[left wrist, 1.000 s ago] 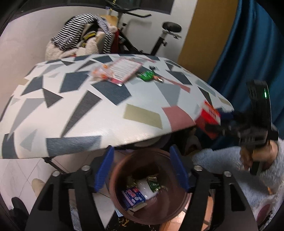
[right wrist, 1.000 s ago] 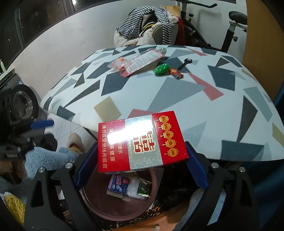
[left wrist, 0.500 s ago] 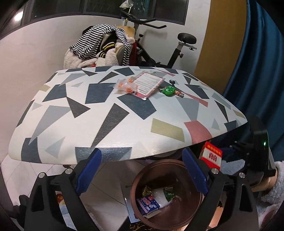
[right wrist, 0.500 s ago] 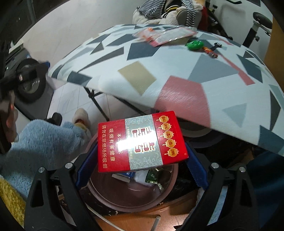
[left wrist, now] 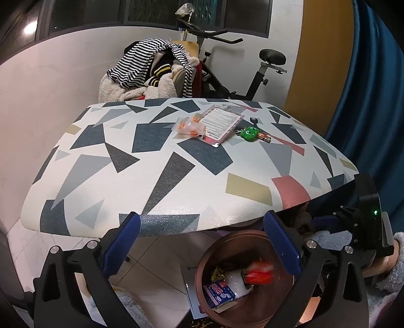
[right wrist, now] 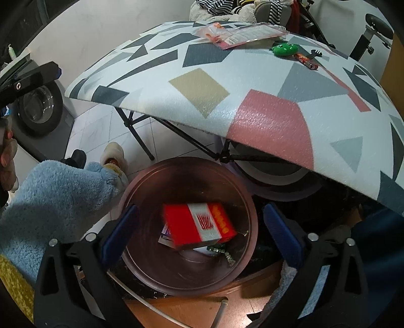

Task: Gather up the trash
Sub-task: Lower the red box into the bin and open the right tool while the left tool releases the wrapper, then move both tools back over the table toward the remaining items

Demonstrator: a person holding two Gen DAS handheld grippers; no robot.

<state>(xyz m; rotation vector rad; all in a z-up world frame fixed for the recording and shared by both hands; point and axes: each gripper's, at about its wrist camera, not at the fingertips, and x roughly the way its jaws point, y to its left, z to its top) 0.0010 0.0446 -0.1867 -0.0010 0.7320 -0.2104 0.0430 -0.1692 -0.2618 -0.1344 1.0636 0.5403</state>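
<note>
While the red box (right wrist: 199, 228) drops blurred into the brown bin (right wrist: 141, 257) under the bench (right wrist: 252, 101), it could tip onto the rim and spill. Right tongs (right wrist: 199, 232) are opening, nothing between them; left tongs (left wrist: 202, 242) are opening, empty. A second ago the right tongs clamped that box above the bin.

Pretty cramped room: white wall (left wrist: 50, 83) with dark windows (left wrist: 156, 12) up top, pale tiled floor (left wrist: 156, 262), teal curtain (left wrist: 373, 101) next to a mustard panel (left wrist: 320, 50). Exercise bike (left wrist: 252, 75) and a clothes-piled chair (left wrist: 151, 73) sit behind the geometric-print bench (left wrist: 151, 176).
</note>
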